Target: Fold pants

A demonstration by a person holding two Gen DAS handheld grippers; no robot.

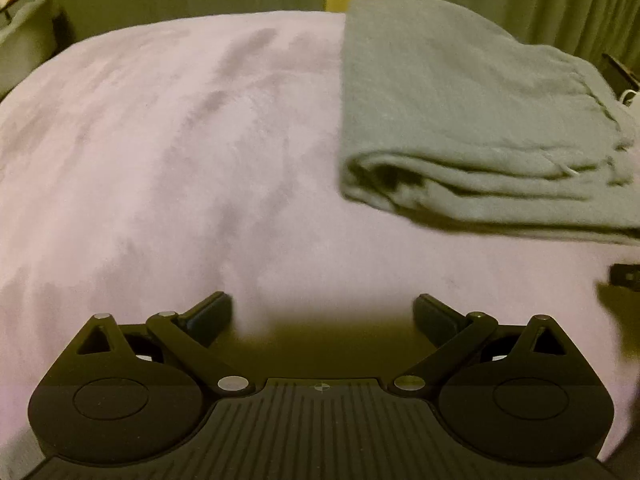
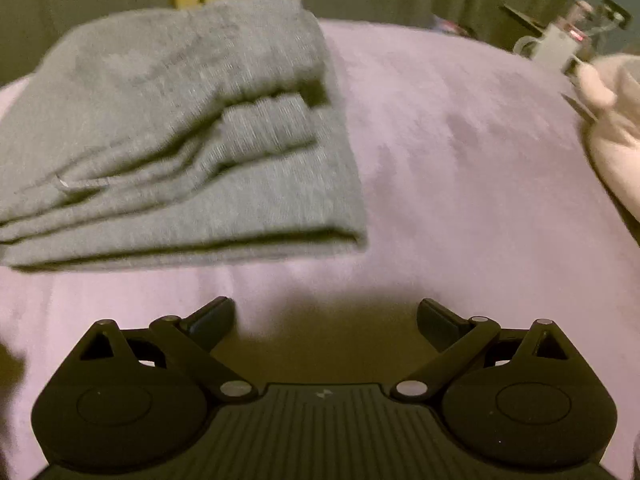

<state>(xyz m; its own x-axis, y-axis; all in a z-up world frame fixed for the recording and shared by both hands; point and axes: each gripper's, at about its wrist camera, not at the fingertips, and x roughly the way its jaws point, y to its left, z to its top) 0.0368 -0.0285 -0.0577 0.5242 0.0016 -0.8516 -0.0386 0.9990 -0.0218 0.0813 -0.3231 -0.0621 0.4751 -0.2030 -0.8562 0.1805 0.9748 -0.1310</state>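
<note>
Left wrist cam first: my left gripper [image 1: 322, 316] has its jaws spread wide with nothing between them, sitting low over the pink blanket [image 1: 168, 152]. The gray pants [image 1: 460, 120] are folded into a thick stack up and to the right, well apart from my fingertips, with the layered edge facing me and the straight side edge running away. Loads of bare blanket to the left of that edge.

Right wrist cam: my right gripper [image 2: 325, 318] is also released, jaws wide, gripping nothing. Here the pants [image 2: 172, 132] sit upper left, folded edge toward me, one corner near the middle. Open blanket [image 2: 460, 160] runs right toward a pale bundle [image 2: 612, 132] at the far edge.
</note>
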